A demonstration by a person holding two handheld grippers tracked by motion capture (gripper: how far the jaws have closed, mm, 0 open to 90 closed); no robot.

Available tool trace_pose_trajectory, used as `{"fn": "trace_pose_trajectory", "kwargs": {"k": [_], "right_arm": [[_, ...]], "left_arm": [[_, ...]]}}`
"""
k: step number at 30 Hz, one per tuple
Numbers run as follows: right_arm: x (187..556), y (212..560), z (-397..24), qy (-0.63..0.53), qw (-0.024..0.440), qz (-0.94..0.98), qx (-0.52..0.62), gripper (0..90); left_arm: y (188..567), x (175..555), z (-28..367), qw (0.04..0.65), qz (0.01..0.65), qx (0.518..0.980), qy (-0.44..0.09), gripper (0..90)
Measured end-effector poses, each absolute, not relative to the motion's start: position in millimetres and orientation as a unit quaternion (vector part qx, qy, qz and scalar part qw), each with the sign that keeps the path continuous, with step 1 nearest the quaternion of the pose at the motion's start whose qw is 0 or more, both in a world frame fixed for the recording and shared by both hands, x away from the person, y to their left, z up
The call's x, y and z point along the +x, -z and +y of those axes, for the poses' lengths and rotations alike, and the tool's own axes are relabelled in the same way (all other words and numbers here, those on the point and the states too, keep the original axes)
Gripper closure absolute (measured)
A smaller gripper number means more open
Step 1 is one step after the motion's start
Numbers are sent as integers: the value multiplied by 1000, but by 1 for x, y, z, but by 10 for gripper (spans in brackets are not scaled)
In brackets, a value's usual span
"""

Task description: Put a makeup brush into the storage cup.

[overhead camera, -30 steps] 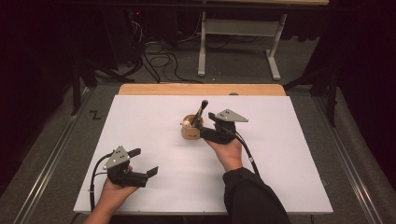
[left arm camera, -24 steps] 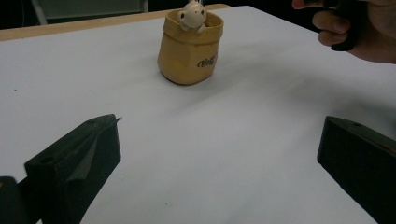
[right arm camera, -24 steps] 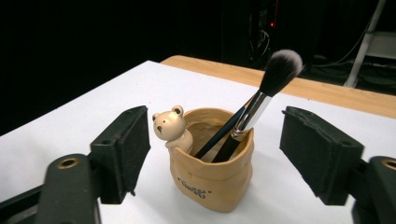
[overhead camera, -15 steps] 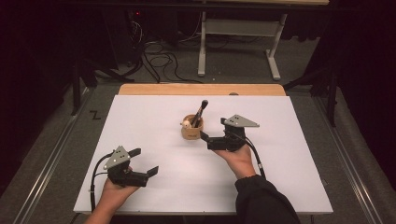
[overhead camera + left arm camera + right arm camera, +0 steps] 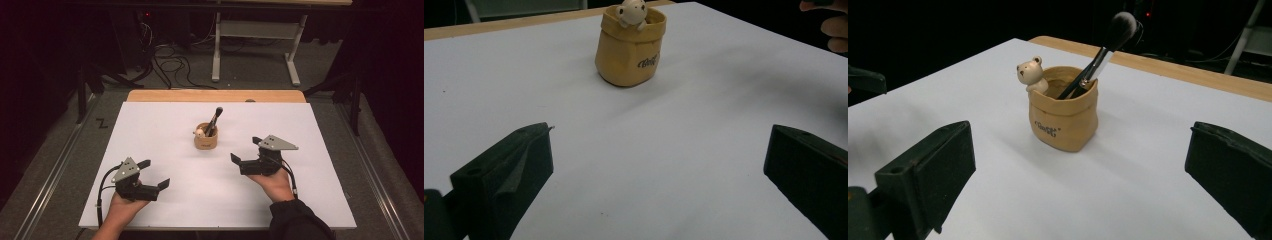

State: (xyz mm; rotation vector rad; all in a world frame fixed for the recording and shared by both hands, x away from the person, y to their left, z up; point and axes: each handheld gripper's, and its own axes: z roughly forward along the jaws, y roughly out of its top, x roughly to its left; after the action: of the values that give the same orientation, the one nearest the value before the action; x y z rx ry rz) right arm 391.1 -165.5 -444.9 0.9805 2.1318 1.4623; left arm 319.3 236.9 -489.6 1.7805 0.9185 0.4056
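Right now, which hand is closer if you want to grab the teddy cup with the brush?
Right. The right gripper sits nearer the cup holding the brush, open and empty. The left gripper rests farther back near the table's front edge.

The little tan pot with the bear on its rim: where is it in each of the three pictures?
High view: pot at the table's centre, between and beyond both grippers.
Left gripper view: top centre, its upper rim cut off.
Right gripper view: centre, whole, brush leaning out to the upper right.
Shared landmark: the bear on the rim.
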Motion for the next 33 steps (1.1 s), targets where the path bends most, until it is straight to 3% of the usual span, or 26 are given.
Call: {"fn": "trace_pose_trajectory", "kwargs": {"k": [24, 33], "right_arm": [[331, 457, -259, -522, 245, 729, 368, 0], [328, 463, -260, -519, 242, 735, 363, 0]], "left_arm": [[488, 308, 234, 518, 396, 737, -175, 1], [490, 310, 232, 516, 397, 739, -173, 1]]}}
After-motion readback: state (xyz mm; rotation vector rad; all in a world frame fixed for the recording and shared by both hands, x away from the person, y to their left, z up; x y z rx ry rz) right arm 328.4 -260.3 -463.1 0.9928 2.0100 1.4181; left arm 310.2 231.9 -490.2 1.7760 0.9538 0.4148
